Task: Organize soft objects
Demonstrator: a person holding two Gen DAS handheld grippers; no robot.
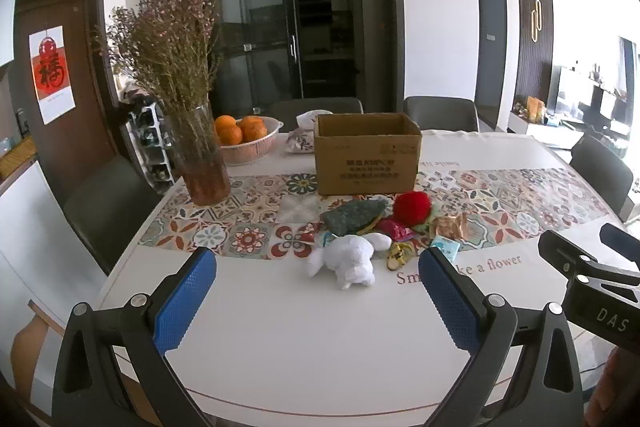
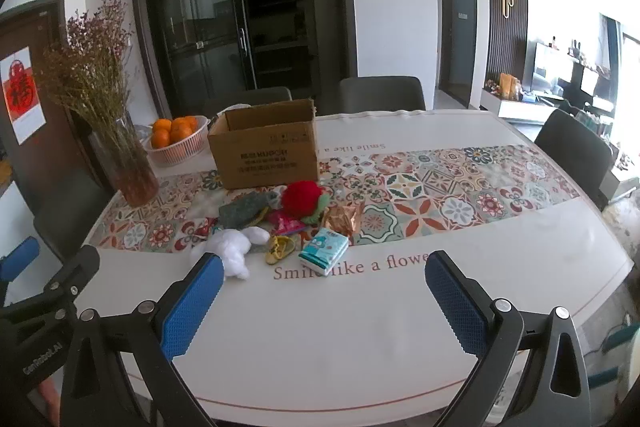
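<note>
Both grippers hover above the table's near edge, left gripper and right gripper each spread wide, holding nothing. Soft pile mid-table, just in front of the open cardboard box: white plush toy nearest, long axis roughly parallel to the near edge (head end hard to tell); red pom-pom, grey-green cloth, tissue pack. Vase toward the left edge.

tablecloth: "Smile like a flower" | right gripper: "DAS" | left gripper: "GenRobot.AI"
</note>
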